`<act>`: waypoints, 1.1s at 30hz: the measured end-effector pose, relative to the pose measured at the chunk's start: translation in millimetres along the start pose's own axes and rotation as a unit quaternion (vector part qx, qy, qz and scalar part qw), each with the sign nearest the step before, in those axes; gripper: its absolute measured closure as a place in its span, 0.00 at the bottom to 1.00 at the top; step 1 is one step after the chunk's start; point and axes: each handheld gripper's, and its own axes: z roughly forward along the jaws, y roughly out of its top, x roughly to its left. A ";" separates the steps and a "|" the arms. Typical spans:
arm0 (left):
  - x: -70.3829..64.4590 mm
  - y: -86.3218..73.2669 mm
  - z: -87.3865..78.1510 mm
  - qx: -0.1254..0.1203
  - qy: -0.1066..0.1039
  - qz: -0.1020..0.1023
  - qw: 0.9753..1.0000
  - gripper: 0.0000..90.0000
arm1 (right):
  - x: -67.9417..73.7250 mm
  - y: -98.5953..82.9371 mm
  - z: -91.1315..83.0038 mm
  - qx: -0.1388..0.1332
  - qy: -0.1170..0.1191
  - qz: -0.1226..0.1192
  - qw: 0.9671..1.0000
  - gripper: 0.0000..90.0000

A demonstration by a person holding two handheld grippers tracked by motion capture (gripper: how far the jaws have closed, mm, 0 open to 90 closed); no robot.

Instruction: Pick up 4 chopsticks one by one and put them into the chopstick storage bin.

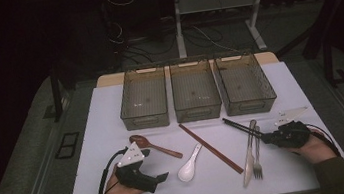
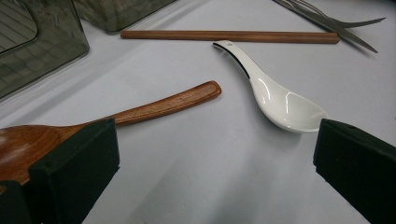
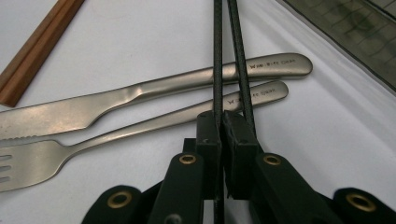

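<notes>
My right gripper is clenched on the black chopsticks, whose long axis points toward the right bin; my left gripper is released.

Two hand-held grippers are working at the near edge of the white table. The left gripper is resting low on the table's near-left part, its jaws standing wide apart and pointing right, the left hand wrapping its black body. The right gripper is lying on the table's near-right part, jaws pressed together and pointing left, the right hand gripping it from behind.
</notes>
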 end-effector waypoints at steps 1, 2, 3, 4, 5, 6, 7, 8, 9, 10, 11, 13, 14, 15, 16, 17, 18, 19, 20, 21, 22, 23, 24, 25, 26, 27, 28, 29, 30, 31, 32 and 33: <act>0.0 -0.1 0.0 0.000 0.000 0.000 1.000 0.00 | -0.6 -0.1 -0.3 -0.001 0.002 0.003 1.000 0.95; 0.1 -0.1 0.0 0.000 0.000 -0.001 1.000 0.00 | -0.6 -0.1 -0.3 -0.001 0.002 0.003 1.000 0.95; 0.4 -0.2 -0.1 0.000 0.000 -0.001 1.000 0.00 | -1.1 -0.4 -2.5 -0.003 0.010 0.009 1.000 0.95; 0.4 -0.2 -0.1 0.000 0.000 -0.001 1.000 0.00 | -1.1 -0.4 -3.3 -0.006 0.011 0.011 1.000 0.95; 0.3 -0.2 0.1 0.001 0.000 -0.001 1.000 0.00 | -0.9 -0.3 -4.6 -0.010 0.013 0.011 1.000 0.95; 0.3 -0.2 0.1 0.001 0.000 -0.001 1.000 0.00 | -1.2 0.1 -6.2 -0.013 0.015 0.012 1.000 0.95; 0.2 -0.2 0.2 0.000 0.000 -0.001 1.000 0.00 | -1.6 0.5 -8.1 -0.019 0.015 0.012 1.000 0.95; 0.2 -0.2 0.1 0.000 0.000 -0.001 1.000 0.00 | -1.8 0.7 -9.2 -0.022 0.016 0.014 1.000 0.95; 0.1 -0.1 0.0 0.000 0.000 0.000 1.000 0.00 | -2.4 1.1 -11.3 -0.027 0.019 0.016 0.999 0.95; 0.1 -0.1 -0.1 0.000 0.000 0.000 1.000 0.00 | -2.5 1.3 -12.8 -0.032 0.019 0.018 0.999 0.95; 0.1 -0.1 -0.1 0.000 0.000 -0.001 1.000 0.00 | -2.7 1.3 -13.8 -0.034 0.019 0.019 0.999 0.95; 0.5 -0.2 -0.1 -0.002 -0.001 -0.001 1.000 0.00 | -2.7 2.0 -16.4 -0.039 0.023 0.023 0.999 0.95; 0.5 -0.2 -0.1 -0.002 -0.001 -0.001 1.000 0.00 | -2.7 2.0 -16.4 -0.039 0.023 0.023 0.999 0.95; 0.6 -0.3 0.0 -0.002 -0.001 -0.002 1.000 0.00 | -2.5 2.4 -17.3 -0.043 0.023 0.024 0.999 0.95; 0.7 -0.3 0.0 -0.002 -0.001 -0.002 1.000 0.00 | -2.1 3.9 -19.2 -0.049 0.025 0.024 0.998 0.95; 0.7 -0.4 0.0 -0.002 0.000 -0.003 1.000 0.00 | -1.8 4.4 -19.6 -0.050 0.025 0.025 0.998 0.95; 0.8 -0.5 0.1 -0.003 0.000 -0.003 1.000 0.00 | -1.8 4.4 -19.6 -0.050 0.025 0.025 0.998 0.95; 0.9 -0.6 0.0 -0.004 0.000 -0.004 1.000 0.00 | -1.6 6.1 -20.7 -0.056 0.028 0.025 0.998 0.95; 1.4 -0.7 -0.2 -0.003 0.000 -0.003 1.000 0.00 | -1.6 6.1 -20.7 -0.056 0.028 0.025 0.998 0.95; 1.7 -0.9 -0.3 -0.003 0.000 -0.003 1.000 0.00 | -1.2 7.0 -21.2 -0.058 0.029 0.025 0.998 0.95; 2.0 -1.0 -0.4 -0.002 0.000 -0.003 1.000 0.00 | -0.6 9.4 -21.7 -0.061 0.031 0.026 0.997 0.95; 2.3 -1.2 -0.4 -0.003 0.000 -0.003 1.000 0.00 | -0.6 9.4 -21.7 -0.061 0.031 0.026 0.997 0.95; 2.6 -1.4 -0.1 -0.004 0.000 -0.005 1.000 0.00 | -0.2 12.4 -22.5 -0.066 0.032 0.026 0.997 0.95; 2.9 -1.8 0.2 -0.006 0.000 -0.008 1.000 0.00 | 0.0 14.0 -22.8 -0.069 0.033 0.025 0.997 0.95; 3.5 -2.1 0.3 -0.006 -0.001 -0.009 1.000 0.00 | 0.0 14.0 -22.8 -0.069 0.033 0.025 0.997 0.95; 4.4 -2.8 0.3 -0.008 -0.002 -0.013 1.000 0.00 | 0.3 17.0 -23.0 -0.074 0.034 0.027 0.996 0.95; 5.3 -3.5 0.4 -0.010 -0.004 -0.017 1.000 0.00 | 0.3 17.0 -23.0 -0.074 0.034 0.027 0.996 0.95; 5.6 -4.0 0.6 -0.010 -0.003 -0.020 1.000 0.00 | 0.6 18.4 -22.9 -0.074 0.034 0.026 0.996 0.95; 5.8 -4.3 0.5 -0.009 -0.002 -0.021 1.000 0.00 | 1.3 21.4 -22.6 -0.075 0.032 0.026 0.996 0.95; 5.5 -4.4 0.5 -0.009 -0.001 -0.023 1.000 0.00 | 1.3 21.4 -22.6 -0.075 0.032 0.026 0.996 0.95; 4.6 -4.3 0.6 -0.011 -0.002 -0.023 1.000 0.00 | 1.7 22.9 -22.5 -0.078 0.032 0.025 0.996 0.95; 3.8 -3.9 0.6 -0.011 -0.001 -0.021 1.000 0.00 | 2.6 26.3 -22.6 -0.082 0.036 0.029 0.996 0.95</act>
